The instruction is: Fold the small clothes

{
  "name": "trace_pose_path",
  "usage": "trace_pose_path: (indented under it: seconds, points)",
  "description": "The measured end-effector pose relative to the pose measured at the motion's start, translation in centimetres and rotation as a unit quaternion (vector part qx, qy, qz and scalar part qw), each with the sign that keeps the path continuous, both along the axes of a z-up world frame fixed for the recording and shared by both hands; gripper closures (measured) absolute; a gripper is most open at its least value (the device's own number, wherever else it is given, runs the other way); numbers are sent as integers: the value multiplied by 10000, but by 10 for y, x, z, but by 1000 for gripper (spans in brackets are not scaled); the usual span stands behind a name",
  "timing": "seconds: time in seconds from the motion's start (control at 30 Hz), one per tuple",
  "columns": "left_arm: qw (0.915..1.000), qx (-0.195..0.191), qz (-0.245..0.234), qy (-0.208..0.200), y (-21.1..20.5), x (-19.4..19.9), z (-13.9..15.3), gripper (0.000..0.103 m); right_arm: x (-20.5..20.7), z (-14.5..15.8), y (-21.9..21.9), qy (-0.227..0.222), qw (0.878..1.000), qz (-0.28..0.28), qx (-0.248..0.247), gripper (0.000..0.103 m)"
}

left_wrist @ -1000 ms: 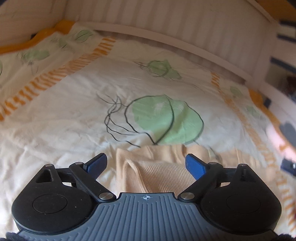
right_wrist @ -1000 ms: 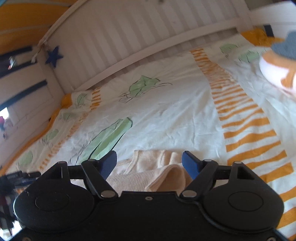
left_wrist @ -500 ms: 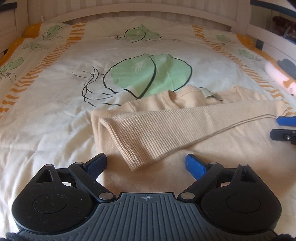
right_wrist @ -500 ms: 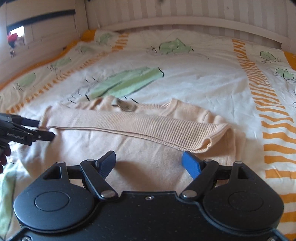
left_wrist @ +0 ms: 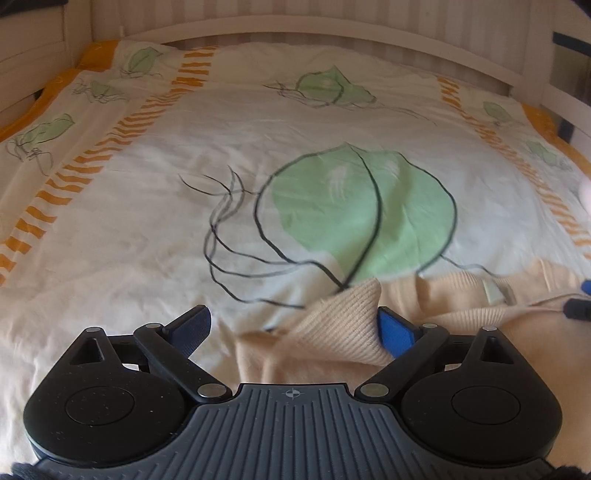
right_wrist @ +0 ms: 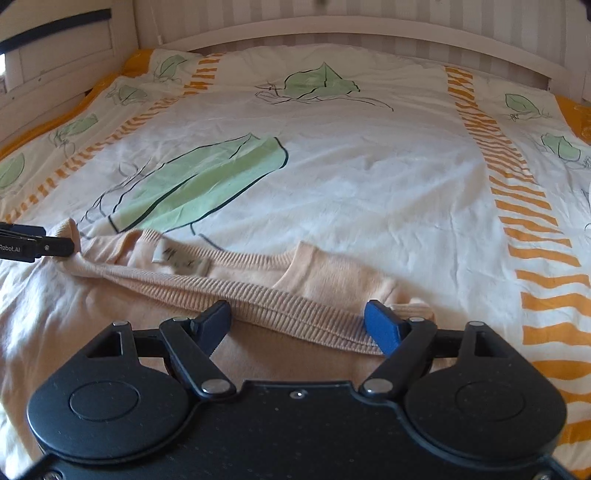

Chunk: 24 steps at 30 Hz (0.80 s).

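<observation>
A peach knit sweater (right_wrist: 332, 273) lies flat on the bed, with one ribbed sleeve (right_wrist: 258, 299) folded across its chest and a white neck label (right_wrist: 177, 258) showing. My right gripper (right_wrist: 297, 325) is open, low over that sleeve, and the ribbed band runs between its blue fingers. My left gripper (left_wrist: 293, 326) is also open at the sweater's (left_wrist: 461, 295) other side. The sleeve's cuff (left_wrist: 343, 317) rises between its pads, close against the right one. Each view catches the other gripper's tip at its edge.
The bed cover (right_wrist: 369, 166) is white with green leaf prints and orange stripes. A white slatted bed frame (right_wrist: 332, 33) curves round the far side, and another rail (right_wrist: 55, 70) runs along the left.
Both grippers have come in low over the sweater. The left one has shifted left to the sleeve cuff and the right one now straddles the folded sleeve. Both stayed open.
</observation>
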<state>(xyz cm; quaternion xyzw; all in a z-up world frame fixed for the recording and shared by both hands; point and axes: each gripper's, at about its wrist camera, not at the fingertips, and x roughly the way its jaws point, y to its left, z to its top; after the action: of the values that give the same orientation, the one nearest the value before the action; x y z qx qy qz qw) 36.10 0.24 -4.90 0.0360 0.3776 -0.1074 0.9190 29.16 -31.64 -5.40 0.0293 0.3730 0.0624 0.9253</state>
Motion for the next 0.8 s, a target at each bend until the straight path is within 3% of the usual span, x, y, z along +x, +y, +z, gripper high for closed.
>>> trace_pose_path:
  seconds: [0.27,0.47,0.6,0.8]
  points:
    - [9995,-201,135,-196,7,-17,16,7,-8,10,-25,-329,9960,-644,529,22]
    - [9998,90,-157,-46,0,-23,1,7,-28,15,-29,-460,9934,-713,766,21]
    - [9990,289,-76,346,9,-21,-22,7,-27,5,-30,-279,9964,-561,573,20]
    - [9986,26,-46,519,28,-25,-27,6,-9,-15,-55,72,9939,-1019,410,20]
